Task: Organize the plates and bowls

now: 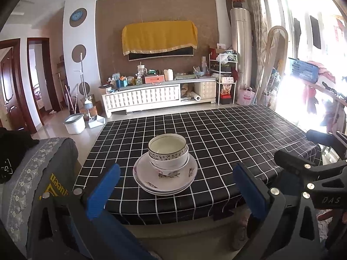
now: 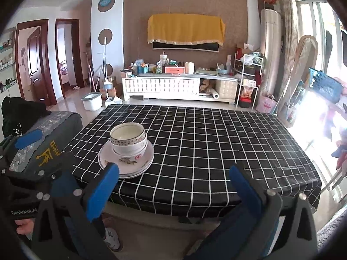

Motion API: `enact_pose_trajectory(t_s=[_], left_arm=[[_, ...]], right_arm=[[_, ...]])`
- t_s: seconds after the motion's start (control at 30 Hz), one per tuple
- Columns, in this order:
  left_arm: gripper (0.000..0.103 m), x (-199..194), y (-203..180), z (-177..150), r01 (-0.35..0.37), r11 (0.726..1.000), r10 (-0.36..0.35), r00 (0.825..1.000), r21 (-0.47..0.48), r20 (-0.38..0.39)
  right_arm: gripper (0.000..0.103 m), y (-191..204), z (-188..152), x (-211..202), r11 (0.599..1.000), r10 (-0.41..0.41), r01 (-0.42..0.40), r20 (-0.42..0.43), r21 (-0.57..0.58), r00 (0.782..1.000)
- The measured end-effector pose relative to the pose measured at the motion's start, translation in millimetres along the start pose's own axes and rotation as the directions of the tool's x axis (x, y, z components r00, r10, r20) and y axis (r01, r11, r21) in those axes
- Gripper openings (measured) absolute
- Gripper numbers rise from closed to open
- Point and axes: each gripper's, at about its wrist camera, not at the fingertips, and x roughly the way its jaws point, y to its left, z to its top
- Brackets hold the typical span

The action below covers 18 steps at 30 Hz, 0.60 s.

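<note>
A stack of bowls (image 1: 168, 151) sits nested on a stack of floral plates (image 1: 166, 178) near the front edge of the table with the black checked cloth (image 1: 227, 134). My left gripper (image 1: 176, 187) is open and empty, held in front of the table edge with the stack between its blue pads. In the right wrist view the bowls (image 2: 128, 138) and the plates (image 2: 126, 162) lie at the table's front left. My right gripper (image 2: 175, 186) is open and empty, to the right of the stack, off the table's front edge.
A grey padded chair back (image 1: 43, 173) stands left of the table. The right gripper's body (image 1: 314, 173) shows at the right of the left wrist view. A white TV cabinet (image 2: 180, 86), a bucket (image 2: 92, 100) and a bright window (image 2: 321, 86) lie beyond.
</note>
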Motion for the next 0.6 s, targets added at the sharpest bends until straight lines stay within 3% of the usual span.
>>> enact_pose_trajectory(t_s=[0.6], left_arm=[[0.103, -3.2, -0.5, 1.2, -0.016, 1.0, 0.017, 1.0, -0.01, 0.008]], right_arm=[[0.103, -2.0, -3.9, 0.5, 1.0, 0.004, -0.004, -0.014, -0.005, 1.0]])
